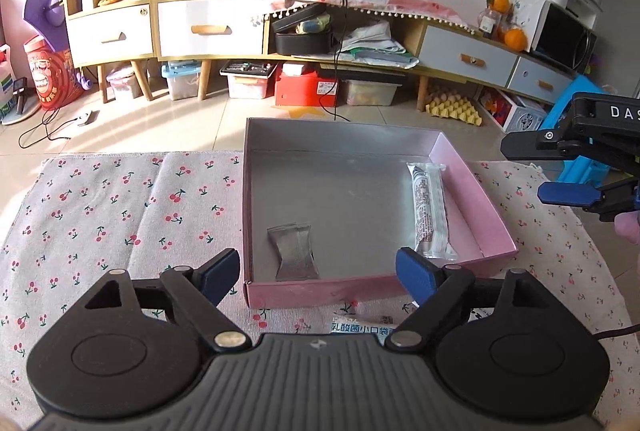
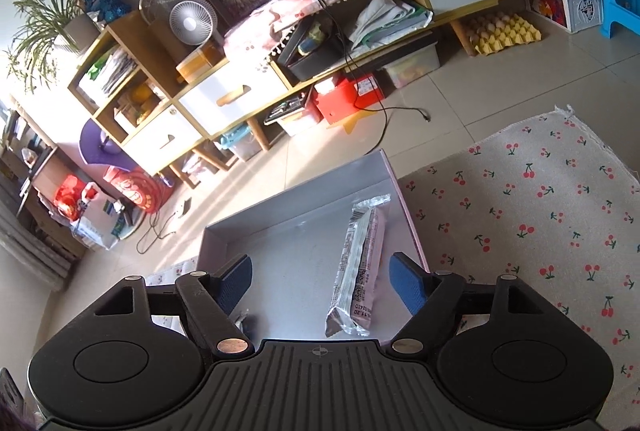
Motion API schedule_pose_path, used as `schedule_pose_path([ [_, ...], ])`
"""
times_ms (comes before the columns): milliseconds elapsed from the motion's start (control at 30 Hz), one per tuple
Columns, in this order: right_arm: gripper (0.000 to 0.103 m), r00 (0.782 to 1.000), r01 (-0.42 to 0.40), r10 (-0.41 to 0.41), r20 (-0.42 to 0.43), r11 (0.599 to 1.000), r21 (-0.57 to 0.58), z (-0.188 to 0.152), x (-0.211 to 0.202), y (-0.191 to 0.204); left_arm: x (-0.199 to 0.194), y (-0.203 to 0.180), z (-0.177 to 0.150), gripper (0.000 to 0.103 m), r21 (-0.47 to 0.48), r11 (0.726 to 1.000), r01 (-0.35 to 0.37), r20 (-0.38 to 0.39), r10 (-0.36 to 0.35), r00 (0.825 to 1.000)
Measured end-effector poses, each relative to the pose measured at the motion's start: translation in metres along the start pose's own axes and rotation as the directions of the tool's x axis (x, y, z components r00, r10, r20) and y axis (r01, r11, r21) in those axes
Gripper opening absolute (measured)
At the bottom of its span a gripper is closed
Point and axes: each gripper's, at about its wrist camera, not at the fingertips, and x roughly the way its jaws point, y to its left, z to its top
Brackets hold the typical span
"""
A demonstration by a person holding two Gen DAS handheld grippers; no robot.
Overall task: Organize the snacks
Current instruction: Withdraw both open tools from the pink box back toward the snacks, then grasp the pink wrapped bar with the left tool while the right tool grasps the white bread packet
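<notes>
Nearest the lens in the left wrist view, the left gripper (image 1: 316, 273) fills the bottom of the frame, its blue pads spread wide with nothing between them, straddling the near wall of the pink box (image 1: 320, 291). At the right edge of that frame the right gripper (image 1: 556, 167) hangs beyond the box's right wall, likewise wide open and empty.

Largest of the task's things, the box sits mid-frame on the cherry-print cloth (image 1: 120, 207). Inside, a long wrapped bar (image 1: 430, 209) lies along the right wall, and a small silver packet (image 1: 294, 251) rests near the front wall at lower centre. A printed snack wrapper (image 1: 360, 327) peeks out on the cloth at bottom centre, just outside the box and half hidden by the left gripper.

Likely trouble: that wrapper lies flat and slick, so the pads could skid off it or pinch the cloth instead. A low approach could also knock the light box's front wall and shove it askew.
</notes>
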Motion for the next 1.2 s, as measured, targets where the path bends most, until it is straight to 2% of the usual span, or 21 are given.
schedule_pose_path([
  [300,0.084,1.0,0.016,-0.017,-0.012,0.999,-0.043,-0.019,-0.033,0.011,-0.024,0.007,-0.006,0.095,0.004,1.0,-0.02,-0.014,0.02,1.0],
  [533,0.085,1.0,0.003,-0.001,0.016,0.995,-0.103,-0.034,-0.057,0.025,-0.042,0.014,-0.013,0.1,0.013,0.999,-0.038,-0.014,0.038,0.999],
  [667,0.093,0.999,-0.017,0.022,0.03,0.988,-0.153,-0.052,-0.065,0.029,-0.049,0.019,-0.023,0.102,0.006,0.999,-0.041,-0.001,0.041,0.999],
  [800,0.093,0.998,0.016,-0.029,-0.059,0.979,-0.203,-0.067,-0.058,0.031,-0.048,0.022,-0.027,0.102,0.021,0.999,-0.049,-0.043,0.05,0.998],
  [900,0.093,0.995,-0.009,-0.015,-0.097,0.972,-0.235,-0.077,-0.057,0.031,-0.048,0.027,-0.031,0.102,0.035,0.998,-0.044,-0.055,0.046,0.997],
  [1100,0.093,0.991,-0.009,-0.03,-0.128,0.956,-0.295,-0.094,-0.054,0.029,-0.054,0.039,-0.043,0.102,0.088,0.995,-0.056,-0.007,0.056,0.998],
  [1200,0.093,0.99,-0.004,-0.043,-0.133,0.943,-0.332,-0.1,-0.053,0.032,-0.051,0.046,-0.045,0.102,0.083,0.994,-0.07,-0.022,0.072,0.997],
])
